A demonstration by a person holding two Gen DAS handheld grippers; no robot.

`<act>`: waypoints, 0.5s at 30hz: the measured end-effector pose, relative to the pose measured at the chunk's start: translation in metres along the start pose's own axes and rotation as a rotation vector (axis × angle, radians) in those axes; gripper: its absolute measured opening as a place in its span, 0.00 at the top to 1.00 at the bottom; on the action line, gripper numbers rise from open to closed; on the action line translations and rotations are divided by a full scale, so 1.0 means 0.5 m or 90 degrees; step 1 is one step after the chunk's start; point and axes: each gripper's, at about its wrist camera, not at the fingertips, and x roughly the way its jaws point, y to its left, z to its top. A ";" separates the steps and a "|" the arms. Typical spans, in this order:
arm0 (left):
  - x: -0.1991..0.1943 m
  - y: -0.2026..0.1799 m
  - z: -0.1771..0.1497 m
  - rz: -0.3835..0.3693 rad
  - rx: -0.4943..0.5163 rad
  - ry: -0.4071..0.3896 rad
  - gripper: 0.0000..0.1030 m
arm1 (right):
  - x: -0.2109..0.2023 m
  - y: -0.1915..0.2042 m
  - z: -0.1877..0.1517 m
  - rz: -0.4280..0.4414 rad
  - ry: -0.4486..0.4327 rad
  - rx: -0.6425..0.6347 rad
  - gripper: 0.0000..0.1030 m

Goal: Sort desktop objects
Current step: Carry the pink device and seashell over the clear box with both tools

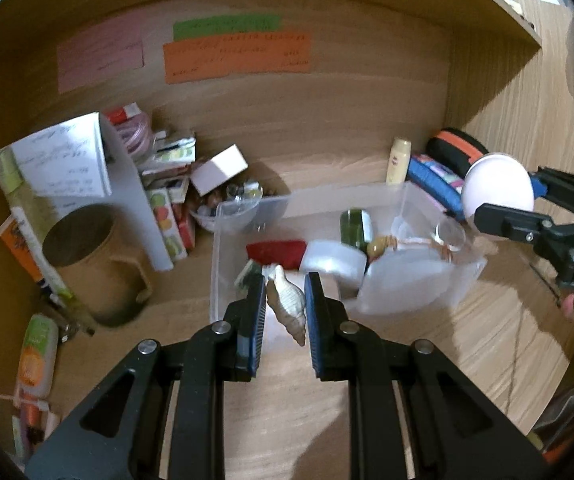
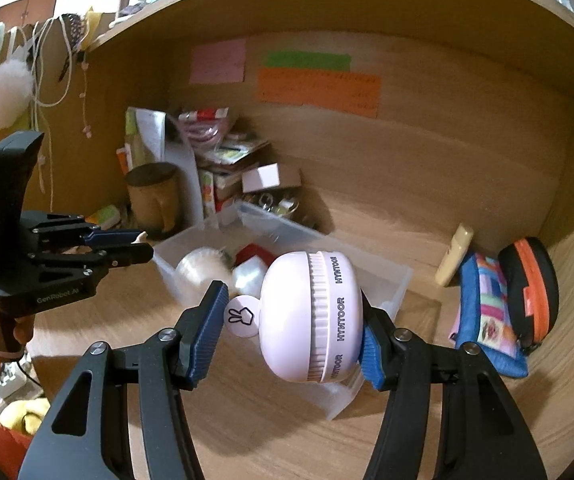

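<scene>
Carrying underway: left gripper (image 1: 285, 312) pinches seashell (image 1: 287, 304); right gripper (image 2: 293, 338) clamps pink gadget (image 2: 311, 316); each probably needs dropping into the clear bin (image 1: 463, 280).

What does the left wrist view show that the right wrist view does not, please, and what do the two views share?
Only the left wrist view shows the seashell clearly, clamped in the left gripper, and the green jar inside the bin. Only the right wrist view shows the printed lettering on the round white device held in the right gripper, and the fluffy white pompom hanging at the left. Both show the clear plastic bin, the brown mug, the orange note on the back wall and the cream bottle.
</scene>
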 end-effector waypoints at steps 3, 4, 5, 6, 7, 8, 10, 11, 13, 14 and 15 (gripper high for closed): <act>0.011 0.002 0.021 -0.011 -0.004 -0.003 0.82 | 0.010 -0.012 0.015 -0.002 -0.008 0.011 0.47; 0.014 0.002 0.028 -0.009 -0.002 -0.005 0.82 | 0.013 -0.014 0.019 -0.003 -0.010 0.013 0.47; 0.019 0.000 0.034 -0.010 0.000 -0.006 0.82 | 0.018 -0.018 0.023 -0.003 -0.011 0.016 0.47; 0.024 0.000 0.041 -0.014 0.000 -0.006 0.82 | 0.023 -0.022 0.028 -0.003 -0.013 0.020 0.47; 0.029 -0.001 0.046 -0.017 -0.001 -0.005 0.82 | 0.028 -0.025 0.032 -0.002 -0.014 0.024 0.47; 0.033 -0.001 0.051 -0.018 0.000 -0.004 0.82 | 0.033 -0.028 0.036 -0.001 -0.014 0.027 0.47; 0.042 -0.002 0.059 -0.019 0.000 -0.003 0.82 | 0.045 -0.033 0.043 0.001 -0.015 0.032 0.47; 0.047 -0.002 0.063 -0.020 0.000 -0.003 0.82 | 0.053 -0.034 0.048 0.003 -0.015 0.034 0.47; 0.056 0.000 0.071 -0.022 -0.003 -0.003 0.82 | 0.064 -0.036 0.054 0.006 -0.014 0.038 0.47; 0.060 0.000 0.075 -0.024 -0.005 -0.003 0.82 | 0.073 -0.038 0.057 0.007 -0.013 0.040 0.47; 0.065 0.000 0.078 -0.025 -0.006 -0.004 0.82 | 0.082 -0.039 0.060 0.009 -0.010 0.043 0.47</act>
